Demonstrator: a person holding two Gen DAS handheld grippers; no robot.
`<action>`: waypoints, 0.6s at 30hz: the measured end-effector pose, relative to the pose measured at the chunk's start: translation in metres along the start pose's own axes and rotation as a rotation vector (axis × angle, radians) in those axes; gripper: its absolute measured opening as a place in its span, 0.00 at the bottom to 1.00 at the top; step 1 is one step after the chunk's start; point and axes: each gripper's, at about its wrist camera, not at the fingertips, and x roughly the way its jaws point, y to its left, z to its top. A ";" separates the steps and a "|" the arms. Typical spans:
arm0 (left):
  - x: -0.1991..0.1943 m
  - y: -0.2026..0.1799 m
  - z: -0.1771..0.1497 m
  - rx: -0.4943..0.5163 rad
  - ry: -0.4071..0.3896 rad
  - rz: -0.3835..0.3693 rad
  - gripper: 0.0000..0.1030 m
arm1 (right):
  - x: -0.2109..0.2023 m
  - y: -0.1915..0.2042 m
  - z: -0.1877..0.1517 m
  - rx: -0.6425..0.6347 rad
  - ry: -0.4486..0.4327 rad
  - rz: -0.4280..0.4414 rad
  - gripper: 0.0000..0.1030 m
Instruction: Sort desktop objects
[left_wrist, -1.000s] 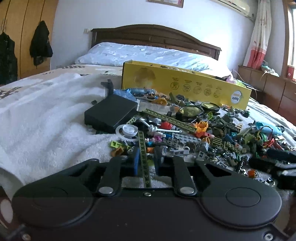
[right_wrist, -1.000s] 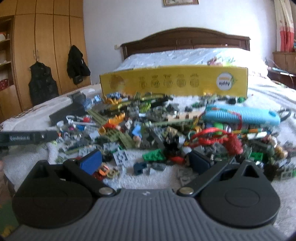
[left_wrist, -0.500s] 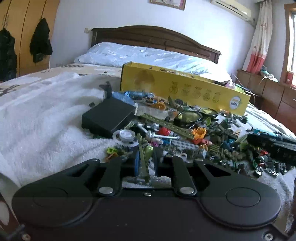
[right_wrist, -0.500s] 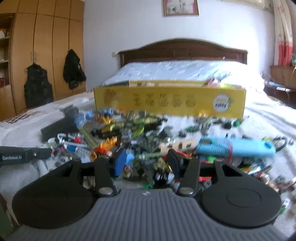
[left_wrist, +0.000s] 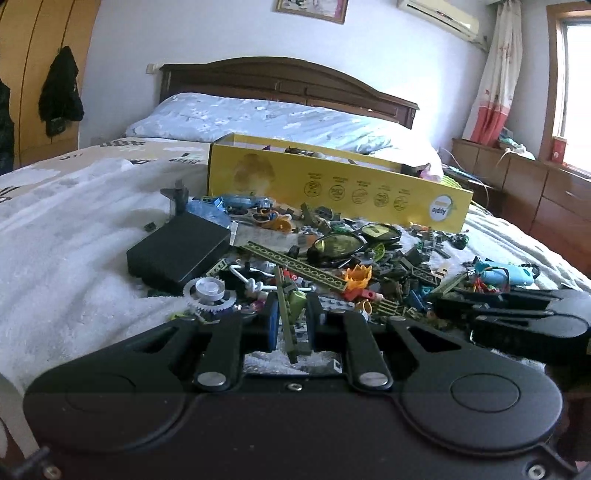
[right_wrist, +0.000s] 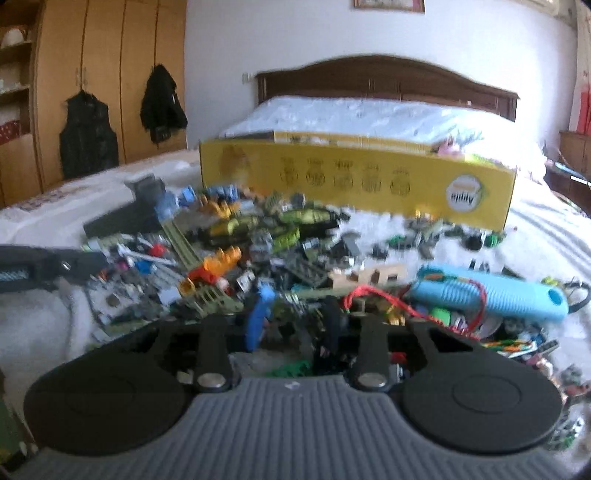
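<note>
A heap of small toy bricks (left_wrist: 369, 273) lies on a white towel on the bed, in front of a yellow cardboard box (left_wrist: 332, 184). My left gripper (left_wrist: 291, 321) is shut on a thin olive studded beam (left_wrist: 285, 306), which stands upright between the pads with a light green piece beside it. My right gripper (right_wrist: 295, 325) hangs low over the heap's near side. Its jaws are closing, with small dark and green pieces (right_wrist: 291, 321) in the gap. That view is blurred, and I see no pad pressing on them. The right gripper (left_wrist: 517, 314) also shows at the right of the left wrist view.
A black flat case (left_wrist: 177, 251), a grey gear (left_wrist: 210, 291), a long olive beam (left_wrist: 295, 262) and dark sunglasses (left_wrist: 351, 243) lie at the heap's left and middle. A blue ribbed tube (right_wrist: 491, 295) with a red cord (right_wrist: 373, 295) lies right. Bare towel (left_wrist: 74, 240) spreads left.
My right jaws have narrowed from wide open to a small gap, and that gripper has pushed in over the heap. My left gripper stays shut on the olive beam and has lifted it slightly.
</note>
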 end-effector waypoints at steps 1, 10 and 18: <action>0.001 -0.001 0.001 -0.003 0.002 -0.003 0.13 | 0.002 -0.001 -0.001 0.006 0.003 0.006 0.31; 0.015 -0.018 0.016 0.039 0.005 -0.062 0.15 | -0.020 -0.005 0.021 0.004 -0.116 0.054 0.31; 0.020 -0.029 -0.007 0.087 0.086 -0.092 0.28 | -0.015 -0.012 0.015 0.053 -0.088 0.075 0.31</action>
